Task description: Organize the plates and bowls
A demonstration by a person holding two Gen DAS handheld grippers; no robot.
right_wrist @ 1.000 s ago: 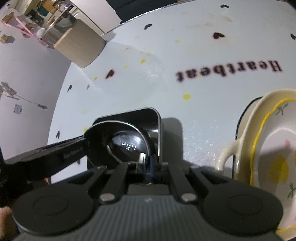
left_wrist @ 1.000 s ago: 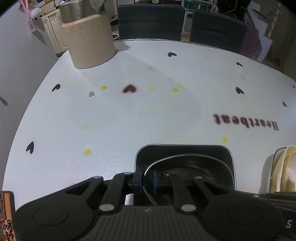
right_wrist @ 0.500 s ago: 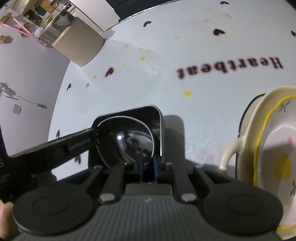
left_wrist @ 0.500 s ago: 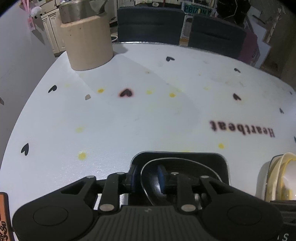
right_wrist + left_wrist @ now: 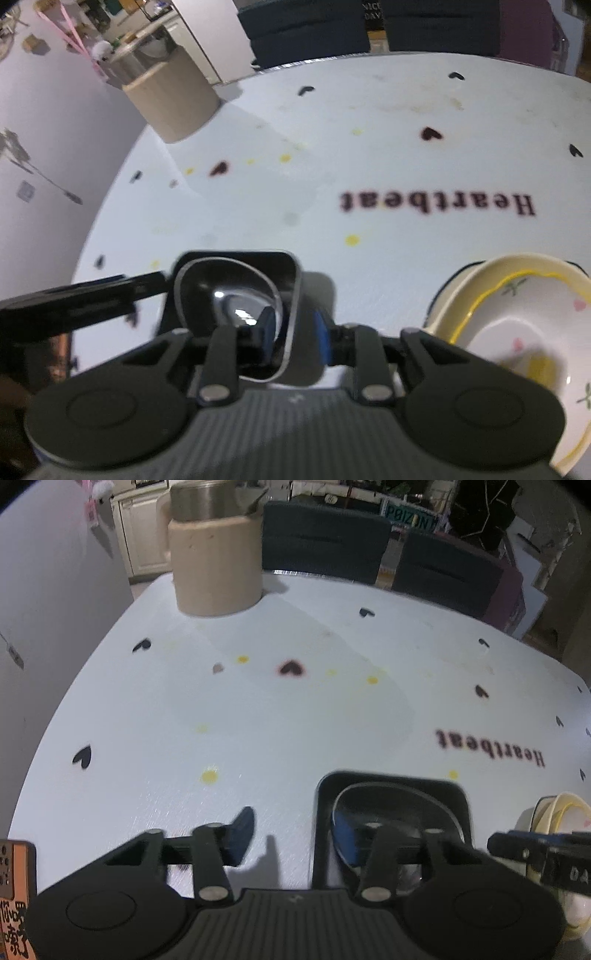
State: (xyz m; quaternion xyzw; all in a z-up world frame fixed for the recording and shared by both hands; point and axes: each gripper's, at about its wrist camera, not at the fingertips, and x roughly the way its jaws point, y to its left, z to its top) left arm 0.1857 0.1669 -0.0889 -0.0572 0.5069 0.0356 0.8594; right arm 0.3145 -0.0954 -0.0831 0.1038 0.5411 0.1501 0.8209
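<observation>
A shiny steel bowl sits nested in a black square dish on the white table. In the left wrist view the black square dish lies at the lower right. My left gripper straddles its left wall; its jaws are opening, with the left pad well clear of the wall. My right gripper straddles the right rims of bowl and dish. Its jaws are opening too, and the pads stand just off the rims. A cream floral bowl with a yellow line stands to the right.
A beige cylinder topped by a steel pot stands at the table's far left corner. Dark chairs line the far edge. A wall runs close along the left. "Heartbeat" lettering marks the white heart-patterned cloth. Something dark-rimmed lies under the cream bowl.
Both grippers were shut on opposite rims of the steel bowl and black dish; both have let go and spread. The left gripper has shifted left, so the dish now sits further right in its view.
</observation>
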